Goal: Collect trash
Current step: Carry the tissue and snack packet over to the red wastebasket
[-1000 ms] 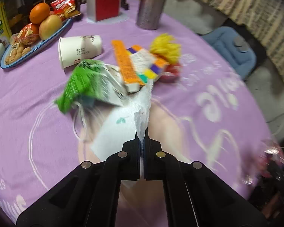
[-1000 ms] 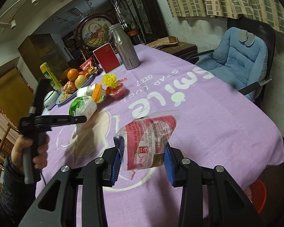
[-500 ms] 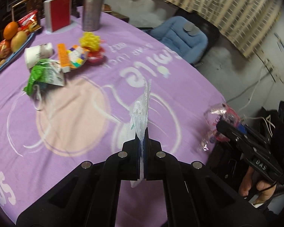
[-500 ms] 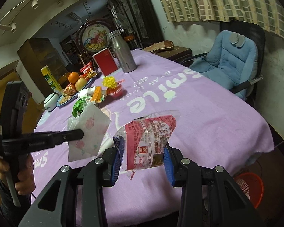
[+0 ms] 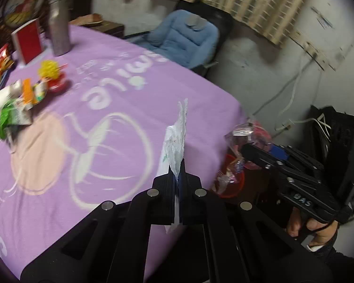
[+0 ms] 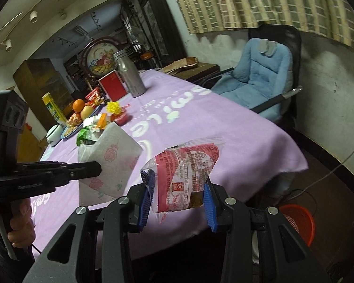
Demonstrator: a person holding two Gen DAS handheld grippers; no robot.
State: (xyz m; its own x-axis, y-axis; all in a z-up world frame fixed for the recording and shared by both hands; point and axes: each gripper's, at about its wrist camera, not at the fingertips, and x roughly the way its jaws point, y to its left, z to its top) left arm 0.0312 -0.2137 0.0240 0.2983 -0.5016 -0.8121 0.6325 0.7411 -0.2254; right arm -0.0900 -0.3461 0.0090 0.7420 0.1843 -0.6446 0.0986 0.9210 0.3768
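My left gripper (image 5: 178,179) is shut on a white paper napkin (image 5: 177,139) with pink roses, held edge-on above the table's near edge; the napkin also shows in the right wrist view (image 6: 113,162). My right gripper (image 6: 178,195) is shut on a red and clear plastic snack bag (image 6: 186,176), held in the air beyond the table's edge; the bag also shows in the left wrist view (image 5: 250,129). A red waste basket (image 6: 297,221) stands on the floor by the table, with wrappers in it (image 5: 229,176). More trash lies on the table: a green wrapper (image 5: 9,115), a paper cup (image 5: 7,92), an orange pack (image 5: 28,89).
The round table has a purple cloth (image 5: 106,94). On it stand a steel bottle (image 5: 57,23), a red box (image 5: 27,41) and a fruit plate (image 6: 77,118). A blue padded chair (image 6: 259,75) is behind the table. Cables run along the wall.
My left gripper has lifted the napkin off the table and swung right toward the table's edge and the basket. My right gripper has kept hold of the snack bag and drifted slightly right.
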